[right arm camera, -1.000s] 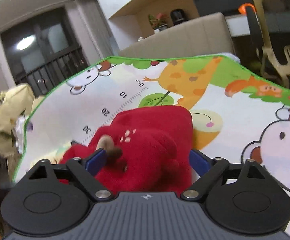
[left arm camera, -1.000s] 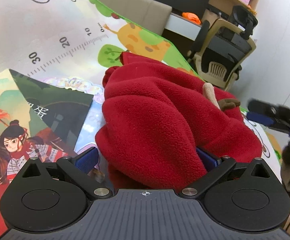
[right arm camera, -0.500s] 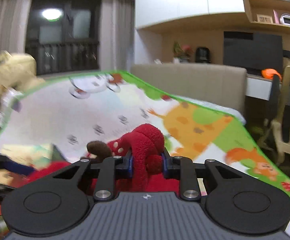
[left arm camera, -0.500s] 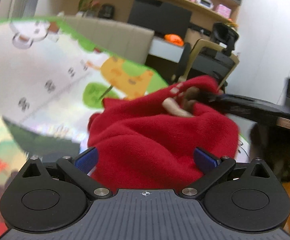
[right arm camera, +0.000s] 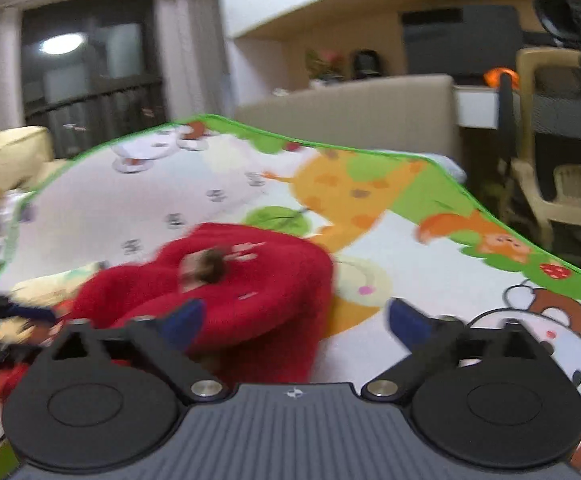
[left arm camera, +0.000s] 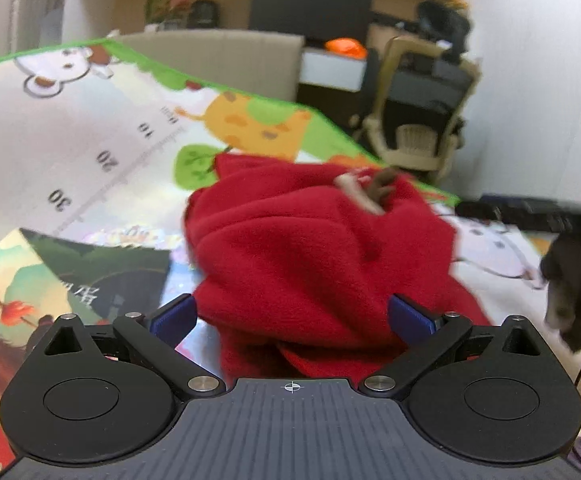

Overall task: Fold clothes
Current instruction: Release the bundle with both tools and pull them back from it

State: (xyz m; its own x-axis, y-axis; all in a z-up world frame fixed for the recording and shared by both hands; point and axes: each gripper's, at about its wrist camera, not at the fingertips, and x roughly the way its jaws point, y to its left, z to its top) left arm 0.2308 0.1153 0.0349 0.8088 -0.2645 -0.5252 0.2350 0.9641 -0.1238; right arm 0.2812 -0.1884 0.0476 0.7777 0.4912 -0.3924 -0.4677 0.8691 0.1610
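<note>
A picture book (left arm camera: 42,280) lies at the left on the cartoon play mat (left arm camera: 102,128); beside it the red fleece garment (left arm camera: 310,248) sits bunched on the mat, a brown and beige trim (left arm camera: 370,190) on top; the left gripper (left arm camera: 290,316) stands spread wide, fleece between its fingers; the right gripper (right arm camera: 294,318) is likewise spread, holding nothing, the garment (right arm camera: 226,284) by its left finger.
</note>
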